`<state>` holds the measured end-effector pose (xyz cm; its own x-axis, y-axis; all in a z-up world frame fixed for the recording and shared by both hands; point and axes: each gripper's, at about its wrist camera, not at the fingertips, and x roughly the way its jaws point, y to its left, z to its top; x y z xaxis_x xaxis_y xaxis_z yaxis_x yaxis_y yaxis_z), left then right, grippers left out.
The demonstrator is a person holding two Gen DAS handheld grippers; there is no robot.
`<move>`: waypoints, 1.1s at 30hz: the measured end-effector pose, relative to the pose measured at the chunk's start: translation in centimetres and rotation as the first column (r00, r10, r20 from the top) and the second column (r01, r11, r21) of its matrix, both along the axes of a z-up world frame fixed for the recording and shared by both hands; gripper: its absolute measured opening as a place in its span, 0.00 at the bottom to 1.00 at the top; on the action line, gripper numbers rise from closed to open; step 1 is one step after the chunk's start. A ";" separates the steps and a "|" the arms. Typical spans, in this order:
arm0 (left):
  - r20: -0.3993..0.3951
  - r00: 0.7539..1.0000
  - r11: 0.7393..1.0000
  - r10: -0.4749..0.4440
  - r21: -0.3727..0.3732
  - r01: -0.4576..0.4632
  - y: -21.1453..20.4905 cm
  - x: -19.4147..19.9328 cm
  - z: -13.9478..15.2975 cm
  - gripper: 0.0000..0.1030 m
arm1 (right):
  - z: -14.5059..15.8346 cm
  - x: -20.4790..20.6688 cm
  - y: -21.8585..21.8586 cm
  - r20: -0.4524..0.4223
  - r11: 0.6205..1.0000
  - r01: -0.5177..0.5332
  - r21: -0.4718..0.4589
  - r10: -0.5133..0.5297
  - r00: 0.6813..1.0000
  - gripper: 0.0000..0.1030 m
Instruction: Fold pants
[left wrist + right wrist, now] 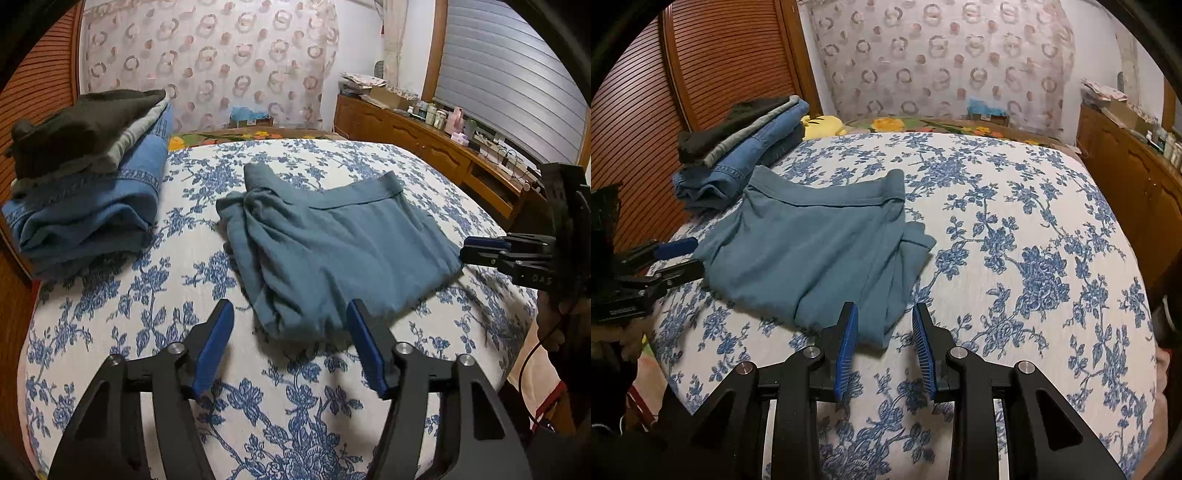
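The folded teal-blue cotton pants [332, 243] lie in a rough rectangle near the middle of the bed's white cover printed with blue flowers [258, 424], waistband on the far side and the bunched legs stacked toward the left in the left wrist view; the left gripper [291, 314], black with blue ribbed pads, hovers at the near edge of the pants with its jaws apart and nothing pinched between them — the cloth's near corner sits in the gap without either pad pressing it; the right gripper [884, 317] is likewise parted, more narrowly, astride the near corner of the same pants, its pads clear of the fabric as far as can be seen; each gripper also shows at the edge of the other's view, tips just beside the pants' side edge; at the far left of the bed rests a stack of folded clothes [85, 177] — blue denim jeans beneath, a grey piece and a dark one on top; a wooden sideboard cluttered with small bottles and boxes [424, 136] runs along the right wall.
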<state>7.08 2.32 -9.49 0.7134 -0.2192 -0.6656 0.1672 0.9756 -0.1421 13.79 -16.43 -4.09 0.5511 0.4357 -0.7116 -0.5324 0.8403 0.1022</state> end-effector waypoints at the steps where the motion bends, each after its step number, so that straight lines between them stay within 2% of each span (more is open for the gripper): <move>1: -0.001 1.000 1.000 0.001 -0.002 -0.001 0.1 -0.1 -0.1 0.56 | 0.0 -0.1 0.0 0.000 1.000 -0.004 0.002 0.004 1.000 0.31; 3: -0.006 1.000 1.000 0.002 -0.008 -0.002 0.3 -0.3 -0.3 0.46 | -0.1 -0.3 0.0 0.001 1.000 -0.013 0.003 0.013 1.000 0.31; 8: -0.016 1.000 1.000 -0.001 -0.016 0.001 0.7 -0.7 -0.8 0.34 | -0.3 -0.4 0.0 0.004 1.000 -0.025 0.002 0.025 1.000 0.30; 17: -0.027 1.000 1.000 -0.012 -0.012 0.012 0.2 -0.2 -1.0 0.31 | -0.9 0.1 0.2 -0.018 0.999 -0.034 0.020 0.035 0.999 0.30; 19: -0.028 0.999 1.000 -0.016 -0.016 0.016 0.1 -0.1 -1.0 0.28 | -1.0 0.3 0.2 -0.027 0.999 -0.040 0.031 0.041 0.999 0.24; 20: -0.030 0.999 1.000 -0.021 -0.017 0.020 0.1 -0.1 -1.0 0.22 | -1.1 0.3 0.3 -0.029 0.999 -0.042 0.034 0.043 0.999 0.22; 21: -0.033 0.999 0.999 -0.027 -0.020 0.027 0.0 0.0 -1.0 0.16 | -1.1 0.3 0.3 -0.029 0.998 -0.045 0.038 0.046 0.999 0.16; 23: -0.025 0.999 0.999 -0.030 -0.024 0.029 -0.1 -0.2 -0.8 0.10 | -1.1 0.2 0.5 -0.032 0.997 -0.066 0.033 0.067 0.997 0.08; 28: 0.042 0.999 0.999 -0.011 -0.052 0.013 0.7 -1.5 1.0 0.08 | 0.2 -0.3 -0.4 0.025 0.998 -0.048 0.033 0.047 0.999 0.06; 33: 0.064 0.998 0.998 -0.025 -0.048 0.028 0.5 -3.2 1.9 0.08 | 1.5 -2.3 -0.8 0.060 0.997 -0.066 0.026 0.064 0.996 0.06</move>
